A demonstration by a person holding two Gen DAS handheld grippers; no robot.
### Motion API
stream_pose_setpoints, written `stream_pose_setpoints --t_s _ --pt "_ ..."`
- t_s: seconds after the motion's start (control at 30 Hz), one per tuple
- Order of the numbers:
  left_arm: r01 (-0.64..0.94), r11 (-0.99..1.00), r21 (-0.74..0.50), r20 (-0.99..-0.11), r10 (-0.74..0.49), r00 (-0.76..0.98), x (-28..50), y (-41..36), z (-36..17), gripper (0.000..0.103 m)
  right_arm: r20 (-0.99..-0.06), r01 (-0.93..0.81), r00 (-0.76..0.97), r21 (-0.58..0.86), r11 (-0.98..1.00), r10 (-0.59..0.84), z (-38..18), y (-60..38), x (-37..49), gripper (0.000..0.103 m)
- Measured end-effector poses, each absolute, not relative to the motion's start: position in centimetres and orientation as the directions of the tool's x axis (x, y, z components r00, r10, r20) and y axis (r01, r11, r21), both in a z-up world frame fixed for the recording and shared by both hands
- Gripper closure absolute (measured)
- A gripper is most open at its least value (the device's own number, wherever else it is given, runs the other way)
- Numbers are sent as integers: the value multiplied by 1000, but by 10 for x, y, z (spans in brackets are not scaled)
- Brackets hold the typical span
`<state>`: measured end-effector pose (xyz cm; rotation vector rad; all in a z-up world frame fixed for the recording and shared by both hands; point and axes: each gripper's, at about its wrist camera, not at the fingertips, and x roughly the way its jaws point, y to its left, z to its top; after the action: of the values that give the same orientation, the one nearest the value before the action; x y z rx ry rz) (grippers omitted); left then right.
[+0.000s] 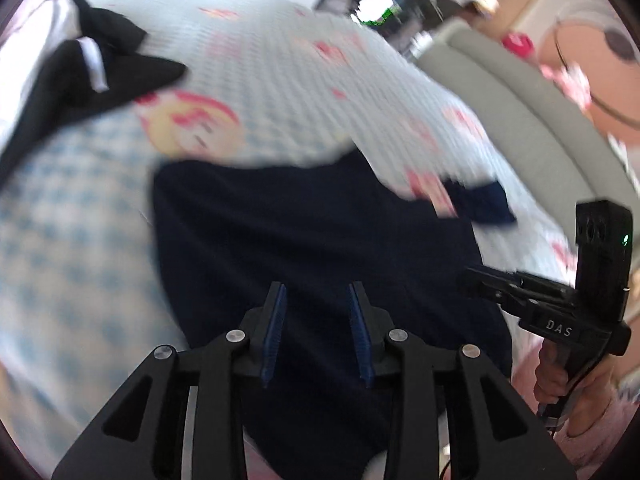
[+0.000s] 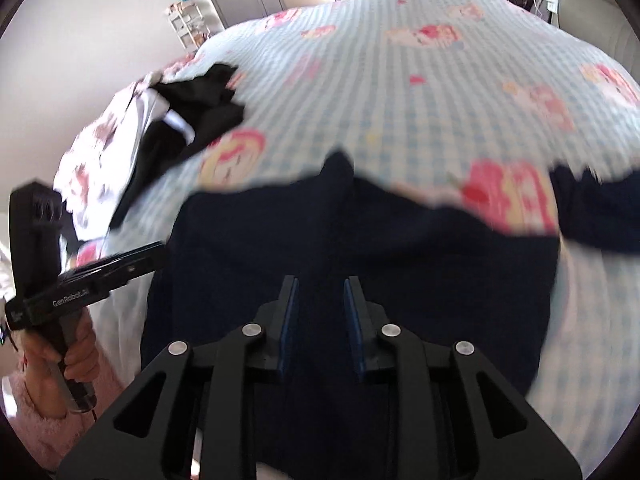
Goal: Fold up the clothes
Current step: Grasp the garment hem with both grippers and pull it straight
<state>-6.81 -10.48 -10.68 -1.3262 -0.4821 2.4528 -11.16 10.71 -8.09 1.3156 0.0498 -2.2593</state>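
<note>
A dark navy garment (image 1: pixel 312 232) (image 2: pixel 360 248) lies spread on the blue checked bedcover (image 1: pixel 280 60) (image 2: pixel 400 80), with one sleeve (image 1: pixel 480 200) (image 2: pixel 592 208) stretched out to the right. My left gripper (image 1: pixel 318 292) hovers over its near part, blue pads apart and nothing pinched between them. My right gripper (image 2: pixel 320 284) also hangs over the near part, jaws a little narrower and empty. Each gripper shows in the other's view: the right gripper (image 1: pixel 480 276) at the garment's right edge, the left gripper (image 2: pixel 152 250) at its left edge. The picture is blurred.
A crumpled black garment with white stripes (image 1: pixel 100 68) (image 2: pixel 192 120) lies at the far left of the bed, beside a floral cloth (image 2: pixel 92 148). A grey padded edge (image 1: pixel 500 92) borders the bed on the right. A white shelf (image 2: pixel 188 24) and doors stand beyond.
</note>
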Motion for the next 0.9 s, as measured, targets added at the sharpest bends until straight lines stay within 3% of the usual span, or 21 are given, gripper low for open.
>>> stream_pose_setpoints --t_s 0.2,0.4,0.63,0.83,0.9 --pt "8 -927 -376 -851 342 -398 -22 -103 -137 71 -873 385 -354 191 -903 -336 -119 137 -68 80" --pt "-1 -900 -436 -796 386 -466 6 -119 -115 70 -862 318 -354 254 -913 -363 -118 173 -46 78" --pt "62 -930 -363 -875 317 -365 12 -116 -129 70 -889 293 -325 230 -928 -323 -127 181 -37 74" --pt "-38 -919 -392 -791 358 -495 7 -111 -102 70 -851 295 -397 236 -926 -343 -105 189 -31 74" --pt "-34 -927 -374 -820 347 -455 -7 -103 -109 70 -871 279 -383 208 -938 -307 -112 187 -35 74"
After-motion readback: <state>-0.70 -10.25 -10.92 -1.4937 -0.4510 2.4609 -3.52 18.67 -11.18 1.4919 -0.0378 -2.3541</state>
